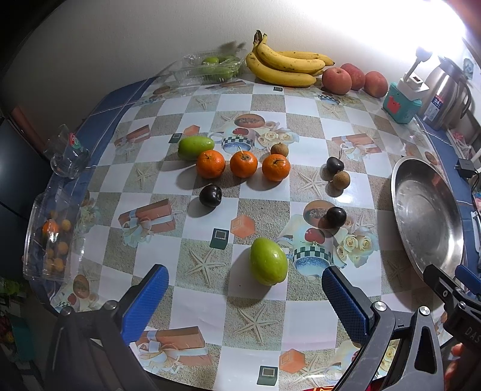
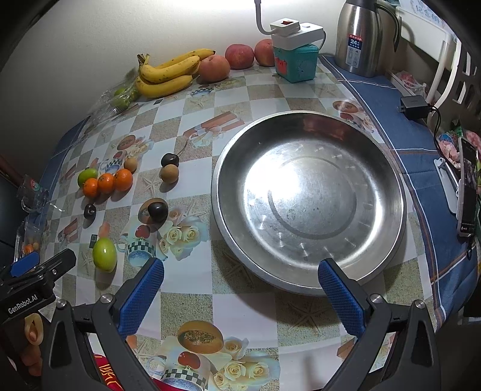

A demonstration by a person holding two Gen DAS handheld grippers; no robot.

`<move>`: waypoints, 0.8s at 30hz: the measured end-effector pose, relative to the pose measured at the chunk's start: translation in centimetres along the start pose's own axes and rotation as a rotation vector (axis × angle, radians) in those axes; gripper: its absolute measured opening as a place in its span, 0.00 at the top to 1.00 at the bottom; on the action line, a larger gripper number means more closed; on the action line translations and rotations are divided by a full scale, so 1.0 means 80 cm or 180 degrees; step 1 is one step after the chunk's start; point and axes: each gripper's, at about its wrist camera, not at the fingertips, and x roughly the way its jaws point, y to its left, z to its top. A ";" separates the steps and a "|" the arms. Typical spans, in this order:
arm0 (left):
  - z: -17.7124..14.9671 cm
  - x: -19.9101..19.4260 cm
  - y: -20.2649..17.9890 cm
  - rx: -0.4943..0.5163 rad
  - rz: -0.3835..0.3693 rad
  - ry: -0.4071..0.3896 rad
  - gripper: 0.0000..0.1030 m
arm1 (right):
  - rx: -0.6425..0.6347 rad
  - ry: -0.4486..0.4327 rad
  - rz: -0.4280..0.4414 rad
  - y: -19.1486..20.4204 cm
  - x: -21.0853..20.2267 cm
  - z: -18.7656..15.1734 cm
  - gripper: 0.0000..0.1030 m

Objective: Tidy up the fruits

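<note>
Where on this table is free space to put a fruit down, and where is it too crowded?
The metal basin is empty inside. Bare cloth also lies between the near green fruit and the table's front edge, and between the tangerines and the bananas. It is crowded around the tangerines and along the back wall.

We see a strong light from above at the back — it burns the wall [image 1: 375,27] to pure white in both views. The metal basin [image 2: 309,192] gives a wide glare in its middle, and the glossy tablecloth [image 1: 210,300] reflects light too. The fruits throw soft shadows toward us and to the left. The fisheye lens bends the table edges, and the corners are black. The centre is sharp — only the far edges look a little soft.
</note>
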 end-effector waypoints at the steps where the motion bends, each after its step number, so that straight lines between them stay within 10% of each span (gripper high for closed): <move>1: 0.000 0.000 0.000 -0.0001 0.0000 0.0000 0.00 | 0.0000 -0.0001 0.0001 0.000 0.000 0.000 0.01; 24: 0.001 0.002 0.001 -0.0014 -0.0033 0.0040 0.00 | -0.0004 0.0004 0.0003 0.000 0.001 0.001 0.01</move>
